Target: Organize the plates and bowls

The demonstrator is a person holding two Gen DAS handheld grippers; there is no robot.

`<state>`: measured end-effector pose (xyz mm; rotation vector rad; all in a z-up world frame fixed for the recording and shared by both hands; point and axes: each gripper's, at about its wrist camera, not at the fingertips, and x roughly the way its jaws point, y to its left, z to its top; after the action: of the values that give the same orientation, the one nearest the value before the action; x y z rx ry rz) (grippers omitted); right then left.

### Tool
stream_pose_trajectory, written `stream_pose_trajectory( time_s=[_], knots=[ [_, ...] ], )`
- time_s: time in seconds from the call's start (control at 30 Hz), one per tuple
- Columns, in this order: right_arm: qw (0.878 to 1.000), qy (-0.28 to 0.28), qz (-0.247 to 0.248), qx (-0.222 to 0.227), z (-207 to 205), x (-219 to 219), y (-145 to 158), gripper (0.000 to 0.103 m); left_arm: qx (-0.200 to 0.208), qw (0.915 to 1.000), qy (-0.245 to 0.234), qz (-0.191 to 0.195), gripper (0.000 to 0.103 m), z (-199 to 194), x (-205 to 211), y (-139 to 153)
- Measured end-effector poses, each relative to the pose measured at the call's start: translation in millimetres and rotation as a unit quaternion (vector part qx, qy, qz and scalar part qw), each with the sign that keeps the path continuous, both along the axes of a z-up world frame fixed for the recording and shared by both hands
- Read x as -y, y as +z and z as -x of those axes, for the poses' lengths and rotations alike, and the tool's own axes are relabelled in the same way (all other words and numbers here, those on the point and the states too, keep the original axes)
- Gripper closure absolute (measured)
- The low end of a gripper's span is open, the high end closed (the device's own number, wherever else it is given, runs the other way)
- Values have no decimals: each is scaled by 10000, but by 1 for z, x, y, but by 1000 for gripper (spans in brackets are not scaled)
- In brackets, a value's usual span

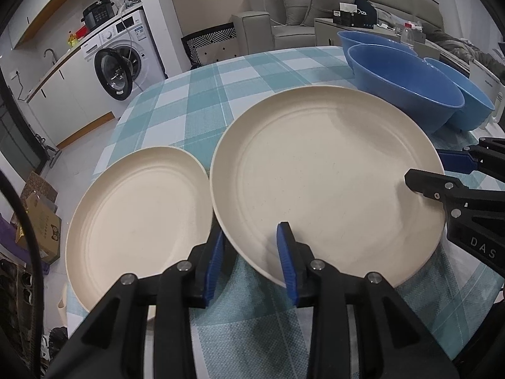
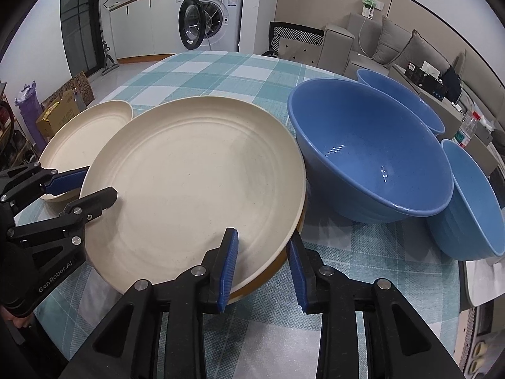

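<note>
A large cream plate [image 1: 328,180] [image 2: 195,183] lies tilted on the checked table, with a brown rim of another plate [image 2: 284,252] under its near edge. My left gripper [image 1: 252,252] is open, its jaws either side of the plate's left rim; it also shows in the right wrist view [image 2: 90,183]. My right gripper [image 2: 263,259] is open astride the plate's near right rim; it also shows in the left wrist view [image 1: 442,170]. A smaller cream plate [image 1: 139,218] [image 2: 85,132] lies to the left, partly under the large one. Three blue bowls [image 2: 372,154] [image 1: 407,82] stand at the right.
The checked tablecloth [image 1: 195,104] [image 2: 221,69] covers a round table whose left edge is near the small plate. A washing machine [image 2: 208,15], cardboard boxes [image 1: 41,221] on the floor and a grey sofa [image 1: 309,9] surround the table.
</note>
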<state>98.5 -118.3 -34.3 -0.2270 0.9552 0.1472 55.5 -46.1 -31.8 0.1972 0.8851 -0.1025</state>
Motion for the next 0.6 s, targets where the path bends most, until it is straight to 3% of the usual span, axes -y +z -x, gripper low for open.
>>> stream_pose_trajectory(
  time_s=[0.3, 0.6],
  knots=[
    [10000, 61, 74, 10, 1, 0, -1, 62, -67, 9999, -68, 68, 66, -2, 1, -2],
    [9997, 52, -202, -145, -5, 8, -5, 52, -119, 9997, -190, 141, 55, -1, 5, -2]
  ],
)
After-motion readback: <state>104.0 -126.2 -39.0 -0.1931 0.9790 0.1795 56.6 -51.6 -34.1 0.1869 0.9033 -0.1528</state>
